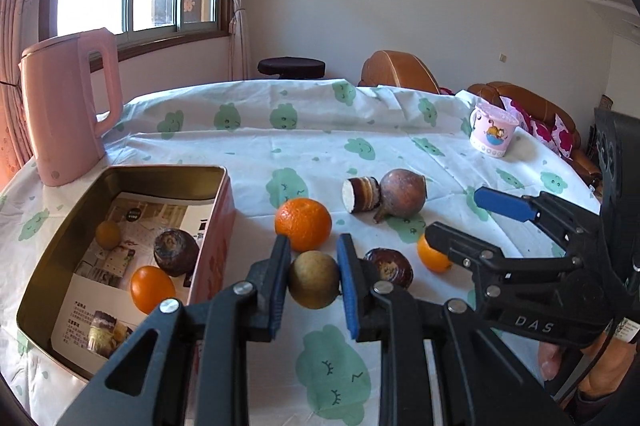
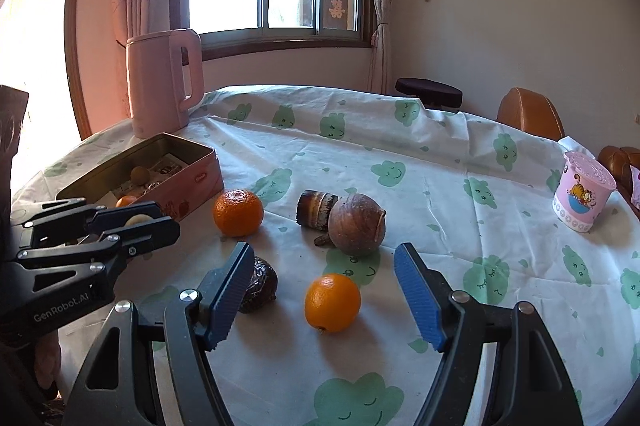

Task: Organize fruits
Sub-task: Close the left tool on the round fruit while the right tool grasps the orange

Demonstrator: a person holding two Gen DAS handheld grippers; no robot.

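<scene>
Sunlit room, round table (image 1: 280, 146) under a cloth printed with green clouds, pink kettle (image 1: 68, 106) at the far left by the window. Beside it, an open pink tin (image 1: 218, 226), lined with printed paper and already partly filled: a small tan fruit (image 1: 108, 234), a dark brown chestnut-like piece (image 1: 176, 252) and a small orange (image 1: 152, 288) inside. Up front, left gripper (image 1: 314, 280) clamped tight on a round tan-green fruit (image 1: 314, 280), pads pressed to both sides, held just right of the tin's near wall. Probably headed for the tin next.

Over on the other side, right gripper (image 2: 326, 296) standing fairly wide, nothing between the pads, poised over another small orange (image 2: 332, 302) on the cloth. Not gripped yet.

Plenty left out there: a bigger mandarin (image 2: 238, 212), a dark wrinkled piece (image 2: 260, 284), a large brownish round fruit (image 2: 357, 224) with a striped cut chunk (image 2: 316, 208) touching it. Roughly a third of the way, by the look of it.
</scene>
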